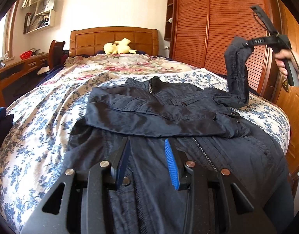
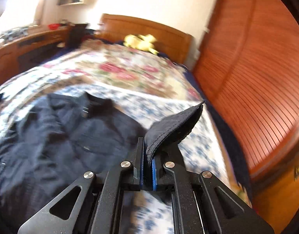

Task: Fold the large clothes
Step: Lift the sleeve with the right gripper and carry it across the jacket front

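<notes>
**R gripper clamps jacket cuff, L gripper empty**

Right gripper (image 2: 147,152) is clenched on the ribbed cuff (image 2: 174,124) of one dark navy jacket (image 1: 159,109), sleeve (image 1: 237,74) lifted above the bed (image 1: 42,117). Left gripper (image 1: 147,156) hovers over the jacket's lower front, jaws part-open w/ nothing between them. Count: 2 grippers, 1 jacket, 1 yellow plush toy (image 1: 118,47) by the headboard. Left view only: a hand (image 1: 286,62) gripping the right tool's handle, jacket's other sleeve folded across the chest. Right view only: cuff pinched btw blue pads, blurred.

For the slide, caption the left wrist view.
Right gripper lifts the dark jacket's sleeve off the floral bed; left gripper hovers open.
</notes>
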### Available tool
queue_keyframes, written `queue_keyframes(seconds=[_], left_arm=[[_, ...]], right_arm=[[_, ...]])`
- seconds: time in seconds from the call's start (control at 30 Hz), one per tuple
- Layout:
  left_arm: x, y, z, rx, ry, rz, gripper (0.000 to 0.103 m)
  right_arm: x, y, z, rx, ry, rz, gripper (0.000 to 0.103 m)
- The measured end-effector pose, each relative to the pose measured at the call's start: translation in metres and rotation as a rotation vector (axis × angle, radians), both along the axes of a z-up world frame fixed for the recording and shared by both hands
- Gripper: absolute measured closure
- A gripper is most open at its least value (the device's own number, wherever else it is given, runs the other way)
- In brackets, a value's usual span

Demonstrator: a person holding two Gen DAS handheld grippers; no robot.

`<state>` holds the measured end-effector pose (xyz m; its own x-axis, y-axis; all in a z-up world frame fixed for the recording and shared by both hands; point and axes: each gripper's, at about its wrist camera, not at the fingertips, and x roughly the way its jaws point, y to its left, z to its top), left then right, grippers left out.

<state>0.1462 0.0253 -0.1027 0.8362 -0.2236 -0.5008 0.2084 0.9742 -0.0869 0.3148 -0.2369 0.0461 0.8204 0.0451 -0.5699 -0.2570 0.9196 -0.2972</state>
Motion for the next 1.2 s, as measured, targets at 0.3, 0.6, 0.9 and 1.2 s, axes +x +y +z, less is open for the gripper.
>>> queue_keyframes(seconds=[0.3,0.6,0.9,1.2], left_arm=[[-0.006,0.011,0.005,-0.002,-0.01,0.022,0.068],[-0.009,0.019,0.01,-0.011,-0.024,0.047,0.068],[-0.008,0.021,0.009,-0.012,-0.019,0.053,0.068],[-0.003,0.016,0.004,0.003,-0.006,0.047,0.068]], right_arm=[[-0.027,0.109,0.002,0.03,-0.014,0.255,0.102],[-0.075,0.158,-0.003,0.085,0.008,0.433,0.102],[-0.076,0.137,-0.05,0.113,0.144,0.367,0.102],[-0.086,0.103,-0.071,0.174,0.176,0.288,0.062]])
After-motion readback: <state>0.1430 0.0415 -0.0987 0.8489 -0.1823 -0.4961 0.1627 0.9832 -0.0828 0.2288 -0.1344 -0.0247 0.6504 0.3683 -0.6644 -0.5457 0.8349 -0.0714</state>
